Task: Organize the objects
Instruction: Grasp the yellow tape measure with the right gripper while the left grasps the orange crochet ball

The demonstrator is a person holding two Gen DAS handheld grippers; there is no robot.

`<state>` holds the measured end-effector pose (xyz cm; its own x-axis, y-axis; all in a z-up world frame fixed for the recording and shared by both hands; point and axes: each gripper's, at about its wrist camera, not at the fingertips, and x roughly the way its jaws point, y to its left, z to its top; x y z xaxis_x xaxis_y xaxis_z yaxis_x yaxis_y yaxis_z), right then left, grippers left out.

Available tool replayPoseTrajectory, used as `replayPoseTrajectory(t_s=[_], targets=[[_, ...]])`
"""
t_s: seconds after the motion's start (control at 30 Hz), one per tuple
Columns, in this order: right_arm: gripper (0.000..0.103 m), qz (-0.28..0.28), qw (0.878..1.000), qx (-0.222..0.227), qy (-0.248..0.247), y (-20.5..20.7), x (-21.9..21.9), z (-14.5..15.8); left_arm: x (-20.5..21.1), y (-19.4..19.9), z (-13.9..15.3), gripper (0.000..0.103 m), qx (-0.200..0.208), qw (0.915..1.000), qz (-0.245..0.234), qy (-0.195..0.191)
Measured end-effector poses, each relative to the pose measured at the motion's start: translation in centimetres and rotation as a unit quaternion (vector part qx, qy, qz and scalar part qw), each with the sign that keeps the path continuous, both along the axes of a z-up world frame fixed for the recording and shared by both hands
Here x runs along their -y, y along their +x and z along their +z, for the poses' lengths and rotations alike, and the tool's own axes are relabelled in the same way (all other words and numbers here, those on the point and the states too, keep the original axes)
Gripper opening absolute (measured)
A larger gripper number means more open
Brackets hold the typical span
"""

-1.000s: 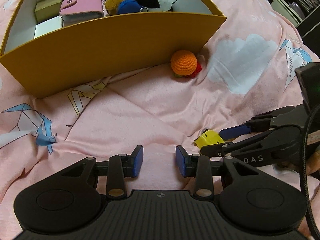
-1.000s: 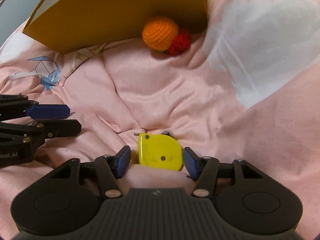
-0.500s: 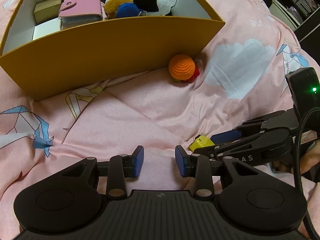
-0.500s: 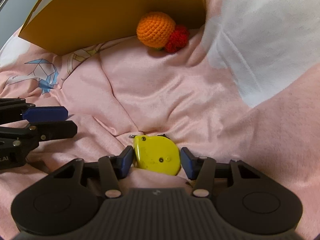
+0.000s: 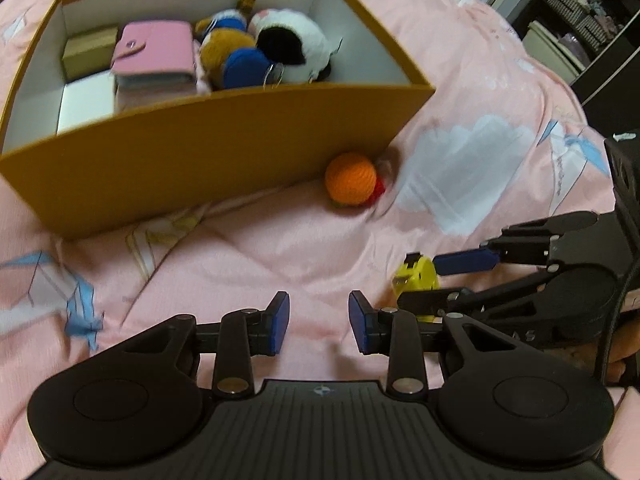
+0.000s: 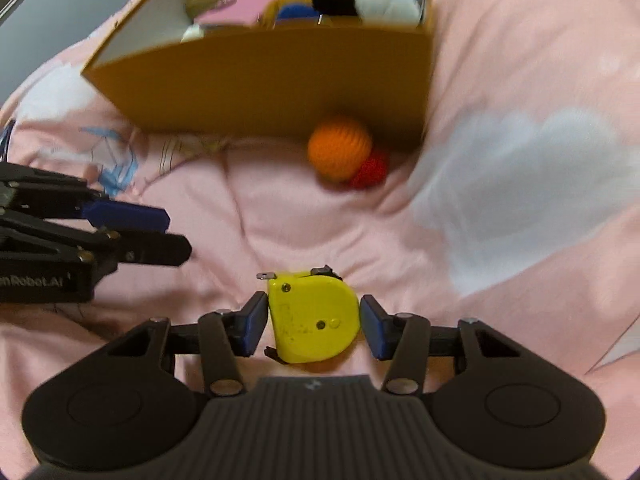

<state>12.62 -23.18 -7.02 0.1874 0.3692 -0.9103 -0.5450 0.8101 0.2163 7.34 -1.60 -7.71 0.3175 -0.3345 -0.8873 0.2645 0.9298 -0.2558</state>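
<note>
A yellow tape measure [image 6: 314, 320] sits between the pads of my right gripper [image 6: 314, 326], which is shut on it and holds it just above the pink bedspread; it also shows in the left wrist view [image 5: 416, 280]. My left gripper [image 5: 318, 322] is open and empty, low over the bedspread to the left of the right gripper [image 5: 452, 276]. An orange crochet ball [image 5: 351, 179] with a red piece [image 6: 370, 170] lies against the front wall of the orange box [image 5: 208, 160]. The box holds a pink wallet [image 5: 154, 50], plush toys [image 5: 276, 46] and small boxes.
The pink bedspread [image 5: 280, 248] with white cloud and origami crane prints covers everything. Dark shelving [image 5: 592, 20] stands at the far right. The left gripper also shows in the right wrist view [image 6: 132, 236].
My right gripper has closed on the tape measure and lifted it. Both views have risen, so the box's inside shows more. The left gripper stays open.
</note>
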Motion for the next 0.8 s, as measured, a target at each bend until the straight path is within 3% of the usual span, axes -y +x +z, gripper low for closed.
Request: replayPoseTrajectory(t_s=[0.17, 0.33, 0.43, 0.5, 0.8], targets=[[0.052, -0.013, 0.998, 0.052, -0.017, 1.9, 0.3, 0.9, 0.4, 1.5, 0.1, 0.038, 0.033, 0.9994, -0.011, 0.0], [0.052, -0.027, 0.996, 0.085, -0.033, 3.7, 1.0, 0.7, 2.4, 2.8, -0.5, 0.038, 0.075, 0.9957, -0.048, 0.026], [0.052, -0.032, 0.995, 0.089, -0.041, 4.5, 1.6, 0.2, 3.8, 3.6, -1.1, 0.043, 0.098, 0.9922, -0.065, 0.041], [0.052, -0.03, 0.995, 0.089, -0.039, 4.7, 1.8, -0.4, 4.4, 4.0, -1.4, 0.052, 0.109, 0.9912, -0.066, 0.036], [0.053, -0.036, 0.996, 0.074, -0.018, 4.9, 2.6, -2.2, 5.0, 6.3, -3.8, 0.054, 0.067, 0.9977, -0.001, -0.013]])
